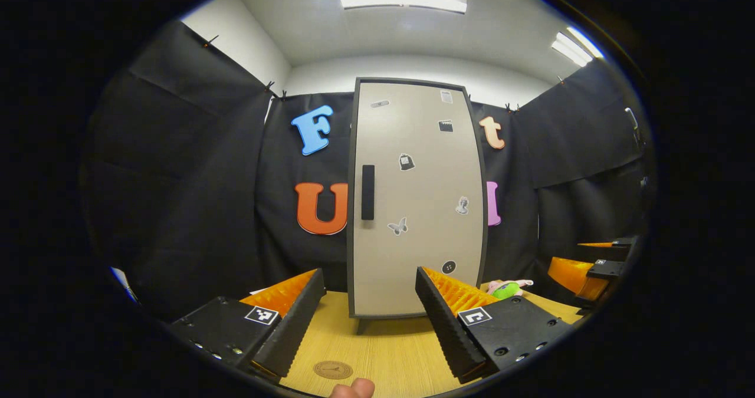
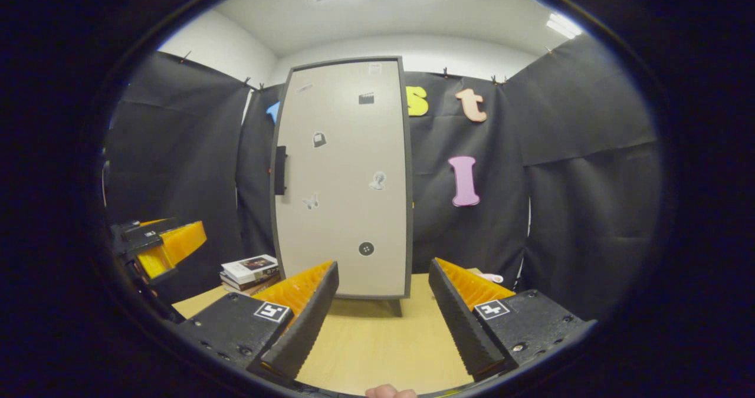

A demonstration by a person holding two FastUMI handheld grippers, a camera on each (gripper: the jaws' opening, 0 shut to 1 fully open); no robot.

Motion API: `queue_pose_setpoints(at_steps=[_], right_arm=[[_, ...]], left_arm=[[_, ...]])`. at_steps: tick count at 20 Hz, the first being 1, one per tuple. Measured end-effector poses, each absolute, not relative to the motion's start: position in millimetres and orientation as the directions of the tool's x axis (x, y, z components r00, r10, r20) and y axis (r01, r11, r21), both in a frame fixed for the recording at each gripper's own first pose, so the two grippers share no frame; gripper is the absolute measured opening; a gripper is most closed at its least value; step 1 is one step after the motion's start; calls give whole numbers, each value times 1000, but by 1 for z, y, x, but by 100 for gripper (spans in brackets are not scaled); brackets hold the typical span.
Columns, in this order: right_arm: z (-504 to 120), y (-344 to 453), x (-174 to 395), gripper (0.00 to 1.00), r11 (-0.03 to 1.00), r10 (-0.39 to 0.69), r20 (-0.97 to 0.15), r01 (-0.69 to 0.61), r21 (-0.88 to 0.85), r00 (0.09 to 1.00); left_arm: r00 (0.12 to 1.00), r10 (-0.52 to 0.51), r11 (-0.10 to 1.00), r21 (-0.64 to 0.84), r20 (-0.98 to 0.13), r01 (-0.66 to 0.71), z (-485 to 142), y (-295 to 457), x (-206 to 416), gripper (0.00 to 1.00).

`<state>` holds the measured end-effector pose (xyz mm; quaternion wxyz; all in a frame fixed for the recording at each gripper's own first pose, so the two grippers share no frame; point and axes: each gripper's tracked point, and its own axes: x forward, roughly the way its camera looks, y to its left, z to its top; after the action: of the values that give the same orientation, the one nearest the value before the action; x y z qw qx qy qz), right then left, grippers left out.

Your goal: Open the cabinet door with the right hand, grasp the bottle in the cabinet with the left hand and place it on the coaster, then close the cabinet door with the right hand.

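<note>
Standing upright straight ahead of the left gripper point(image 1: 370, 321): tall beige cabinet with dark grey frame point(image 1: 416, 197), door closed, small stickers on its face. Fingers spread wide apart, nothing between them, only bare light wooden tabletop point(image 1: 377, 345) up to the cabinet's bottom edge. Black vertical handle point(image 1: 367, 192) near the door's left edge, well above the fingertips. Round brown coaster point(image 1: 332, 369) lying flat on the table, low between the two fingers, close to the left one. Off to the right, near the table's edge, the other gripper held apart from the cabinet.

Seen from the right gripper point(image 2: 383, 312): fingers also spread apart and empty, cabinet ahead and slightly left, open table in between. Stack of books point(image 2: 250, 271) beyond the left finger, beside the cabinet's lower left corner. Bottle hidden behind the closed door.
</note>
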<state>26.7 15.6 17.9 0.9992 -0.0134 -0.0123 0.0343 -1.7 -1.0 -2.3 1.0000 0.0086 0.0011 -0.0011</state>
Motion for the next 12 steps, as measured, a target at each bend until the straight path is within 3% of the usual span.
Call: queue_pose_setpoints(at_steps=[3,12], right_arm=[[24,26,38,94,994,107,36,-106,-15,994],[73,92,94,98,950,312,60,-309,-52,948]], left_arm=[[1000,1,1000,19,-4,-1,-3,-1,-2,94],[1000,11,1000,26,5,-11,2,0,-4,94]])
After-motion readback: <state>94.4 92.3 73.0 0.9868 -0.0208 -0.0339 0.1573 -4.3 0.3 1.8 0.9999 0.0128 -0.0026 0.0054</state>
